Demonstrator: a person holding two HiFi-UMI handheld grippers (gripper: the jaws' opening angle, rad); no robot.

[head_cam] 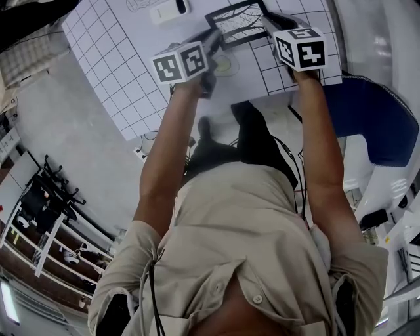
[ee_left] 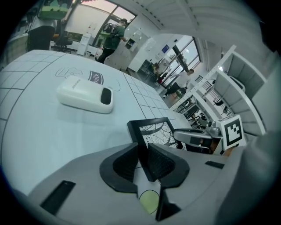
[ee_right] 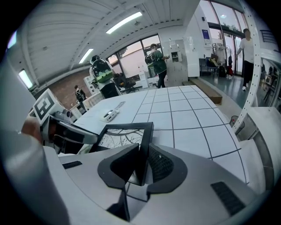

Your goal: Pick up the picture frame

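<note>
Black picture frame (head_cam: 237, 21) edges sit clamped in left gripper (ee_left: 142, 159) and right gripper (ee_right: 141, 163) jaws; uneven lifting could twist it free.

Beige-shirted person (head_cam: 243, 223) stood at a white gridded table (head_cam: 118, 59), both arms stretched forward over it. Left gripper (head_cam: 211, 41), marker cube facing up, met the left edge of the picture frame (head_cam: 237, 21). Right gripper (head_cam: 272, 23) met the right edge. Frame was black with a branch print inside and sat between the two grippers. White device (head_cam: 167, 11) lay near the frame's left corner, apart from it. Pale green disc (head_cam: 223, 64) showed on the table beside the left gripper. Blue seat (head_cam: 374, 125) stood at right. Racks (head_cam: 46, 210) stood on the floor at lower left.
</note>
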